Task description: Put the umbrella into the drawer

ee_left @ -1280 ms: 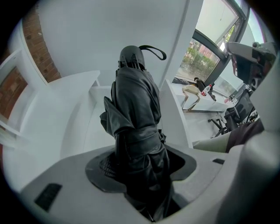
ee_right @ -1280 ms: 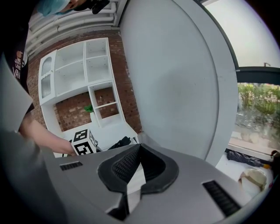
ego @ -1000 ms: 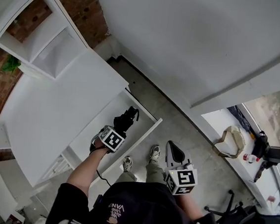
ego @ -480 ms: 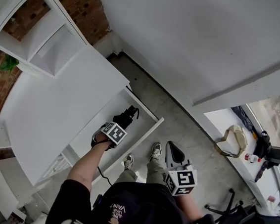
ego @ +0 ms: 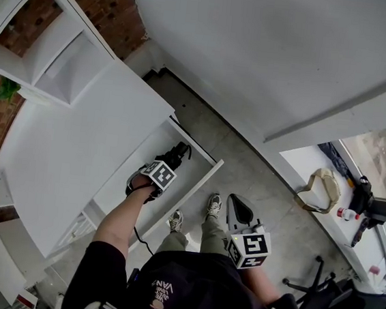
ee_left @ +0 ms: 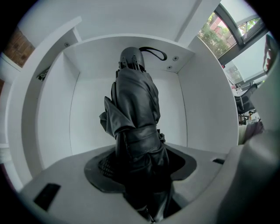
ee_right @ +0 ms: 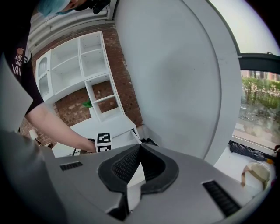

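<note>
Two grippers, head view: my left gripper (ego: 163,169) points down into the open drawer (ego: 202,181). The folded black umbrella (ego: 177,154) hangs from it, already inside the white walls. My right gripper (ego: 235,201) waits well apart, over the floor.
Left gripper view, fingers: they pinch the umbrella's cloth at its near end, and the rest hangs down below them.
Left gripper view, far end: the handle end with its strap loop (ee_left: 154,53) is low, near one drawer wall. I can't tell if it touches the bottom.
Right gripper view, fingers: they are pressed together with nothing in them.
Doing it well: I think I should go down slowly and tip the umbrella so it lies flat along the drawer. I should spread my fingers only once it rests on the bottom.
Watch out: if I let go too high, it may bump or lean on the rim.
</note>
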The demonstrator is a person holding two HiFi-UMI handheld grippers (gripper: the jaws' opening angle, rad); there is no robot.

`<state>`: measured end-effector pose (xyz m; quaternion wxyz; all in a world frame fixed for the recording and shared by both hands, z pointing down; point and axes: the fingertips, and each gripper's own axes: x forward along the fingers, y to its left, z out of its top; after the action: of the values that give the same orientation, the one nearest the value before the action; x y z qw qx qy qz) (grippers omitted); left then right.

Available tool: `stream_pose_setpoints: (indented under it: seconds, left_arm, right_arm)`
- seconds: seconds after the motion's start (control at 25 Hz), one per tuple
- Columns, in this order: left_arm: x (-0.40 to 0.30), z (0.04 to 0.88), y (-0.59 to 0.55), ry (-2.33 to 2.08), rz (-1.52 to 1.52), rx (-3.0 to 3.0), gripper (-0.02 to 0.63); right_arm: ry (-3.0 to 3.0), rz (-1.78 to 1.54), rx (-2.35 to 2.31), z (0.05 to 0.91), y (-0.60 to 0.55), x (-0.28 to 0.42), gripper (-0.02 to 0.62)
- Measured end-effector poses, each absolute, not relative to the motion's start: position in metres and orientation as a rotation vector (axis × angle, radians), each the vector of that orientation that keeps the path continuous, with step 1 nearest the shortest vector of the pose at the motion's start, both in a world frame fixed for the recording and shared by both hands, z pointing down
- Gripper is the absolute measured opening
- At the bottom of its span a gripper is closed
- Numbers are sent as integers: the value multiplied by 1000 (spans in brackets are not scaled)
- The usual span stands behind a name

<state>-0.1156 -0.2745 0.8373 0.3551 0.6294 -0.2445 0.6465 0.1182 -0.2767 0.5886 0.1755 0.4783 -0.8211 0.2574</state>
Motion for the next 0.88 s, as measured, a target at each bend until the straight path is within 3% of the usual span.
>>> stream_pose_setpoints:
  seconds: [0.52, 0.88]
  left_arm:
    - [-112, 849, -275, -585, 1631, 1603, 264]
    - [-114, 836, -274, -591, 1593, 1629, 324]
  right_arm:
    - [-2309, 728, 1334, 594, -282, 124, 0]
    - [-2323, 727, 1306, 592, -281, 113, 0]
